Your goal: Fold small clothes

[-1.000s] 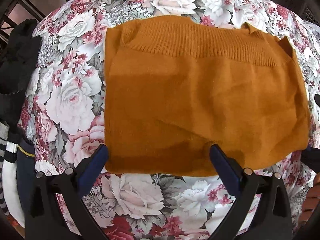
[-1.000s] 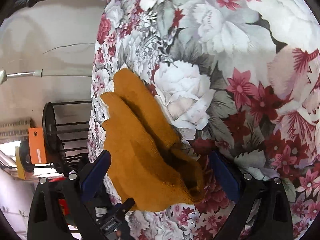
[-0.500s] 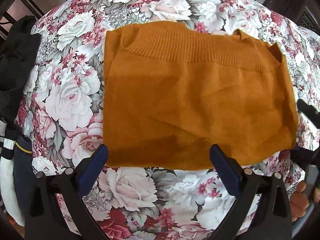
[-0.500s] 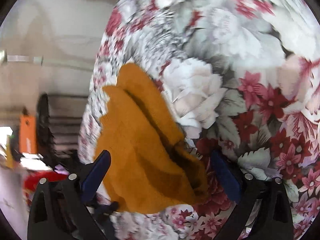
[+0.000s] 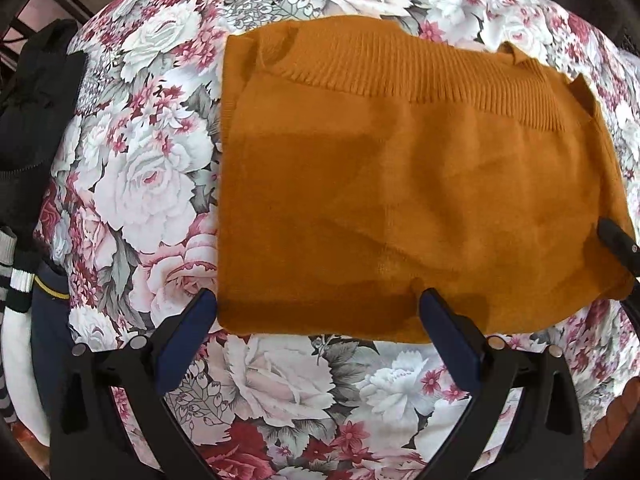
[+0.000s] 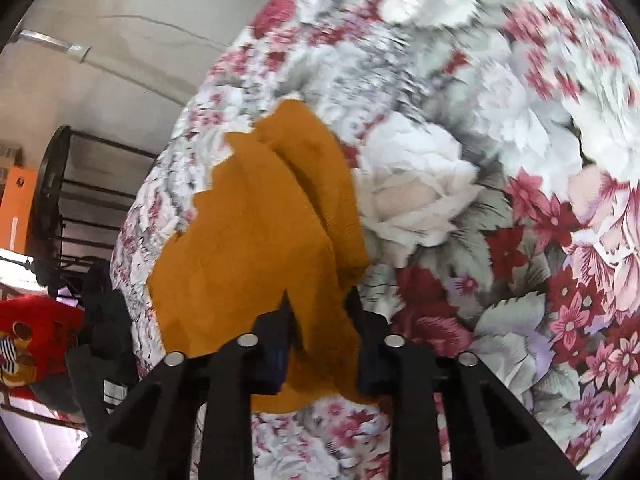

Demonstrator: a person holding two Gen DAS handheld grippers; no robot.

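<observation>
An orange knit garment [image 5: 400, 184] lies folded flat on the floral tablecloth [image 5: 140, 176], ribbed band at the far side. My left gripper [image 5: 316, 312] is open, its blue pads straddling the garment's near left edge, fingers low over the cloth. My right gripper [image 6: 320, 316] is shut on the garment's right corner [image 6: 280, 248], with fabric bunched between the pads. The right gripper's black finger also shows at the right edge of the left wrist view [image 5: 618, 240].
A pile of dark and striped clothes [image 5: 28, 160] sits at the table's left edge. A black metal rack [image 6: 80, 200], an orange box [image 6: 16, 208] and a red item [image 6: 36, 332] stand beyond the table. The floral cloth spreads wide to the right [image 6: 520, 160].
My right gripper has closed on the garment's right corner; it was open around it before. The left gripper has stayed open at the near edge, with the view shifting slightly.
</observation>
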